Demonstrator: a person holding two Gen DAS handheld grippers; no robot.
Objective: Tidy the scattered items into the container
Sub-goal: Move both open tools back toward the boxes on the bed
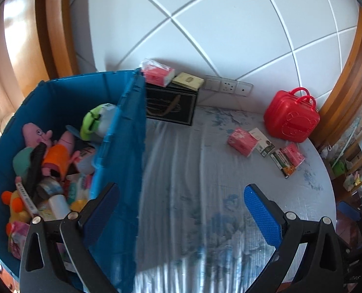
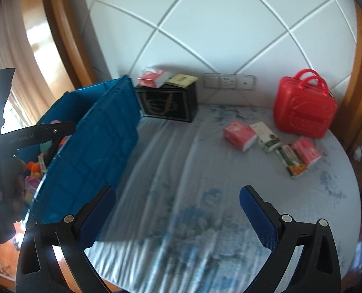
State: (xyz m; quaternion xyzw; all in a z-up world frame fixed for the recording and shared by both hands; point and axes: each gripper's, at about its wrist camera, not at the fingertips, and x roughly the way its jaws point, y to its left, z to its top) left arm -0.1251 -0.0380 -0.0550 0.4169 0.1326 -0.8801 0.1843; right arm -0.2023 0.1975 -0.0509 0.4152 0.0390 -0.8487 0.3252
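Observation:
A blue crate (image 1: 129, 131) (image 2: 100, 146) stands on the left of the round table, holding plush toys (image 1: 56, 151) and several small items. My left gripper (image 1: 181, 207) is open and empty, astride the crate's right wall. My right gripper (image 2: 177, 207) is open and empty over the table beside the crate. On the table's right lie a pink tissue pack (image 1: 242, 141) (image 2: 239, 134), a white-green box (image 1: 263, 141) (image 2: 266, 138), a green-orange box (image 1: 283, 163) (image 2: 292, 160) and a second pink pack (image 1: 295, 155) (image 2: 307, 151).
A red plastic case (image 1: 290, 117) (image 2: 303, 109) stands at the back right. A black box (image 1: 171, 105) (image 2: 168, 105) against the wall carries a pink tissue pack (image 1: 156, 73) and a yellow box (image 1: 188, 80). The left gripper's arm (image 2: 34, 134) shows over the crate.

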